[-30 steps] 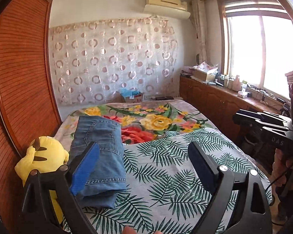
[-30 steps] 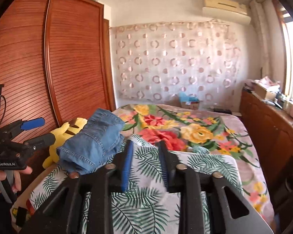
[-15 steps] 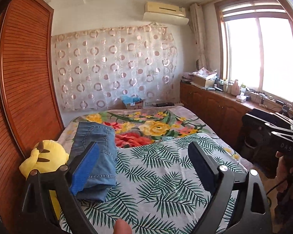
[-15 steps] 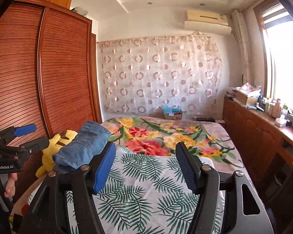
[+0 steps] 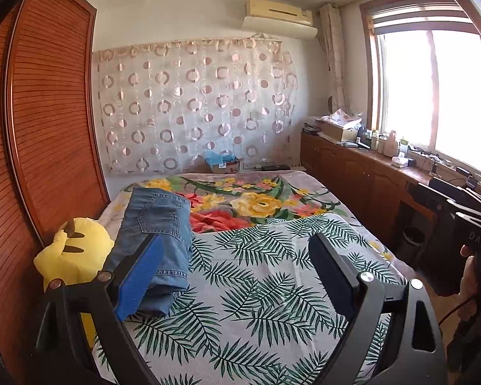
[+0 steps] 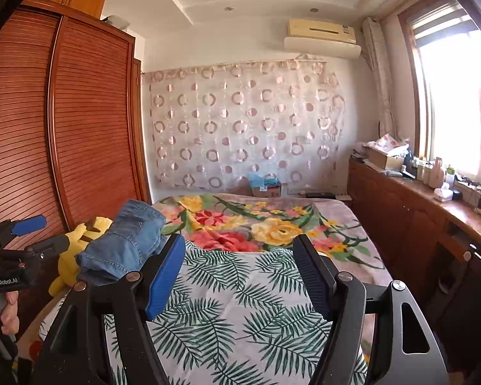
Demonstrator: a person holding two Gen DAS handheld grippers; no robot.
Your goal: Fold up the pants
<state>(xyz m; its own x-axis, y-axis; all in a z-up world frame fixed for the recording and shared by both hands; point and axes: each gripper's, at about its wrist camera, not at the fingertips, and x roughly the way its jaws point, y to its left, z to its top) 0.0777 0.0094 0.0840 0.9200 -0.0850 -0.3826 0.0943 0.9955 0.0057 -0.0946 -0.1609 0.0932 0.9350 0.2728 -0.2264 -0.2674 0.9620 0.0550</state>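
One pair of folded jeans (image 5: 158, 237) lies at the bed's (image 5: 272, 292) left edge, beside one yellow plush toy (image 5: 73, 256). Both grippers hang spread and empty: left gripper (image 5: 234, 269), right gripper (image 6: 240, 276). Only the right wrist view catches the jeans' rolled end and the wardrobe (image 6: 64, 134) top.

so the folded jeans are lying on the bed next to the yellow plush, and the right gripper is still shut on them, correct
Not quite. The right gripper is open and empty, as the right wrist view shows. The folded jeans do lie on the bed next to the yellow plush.
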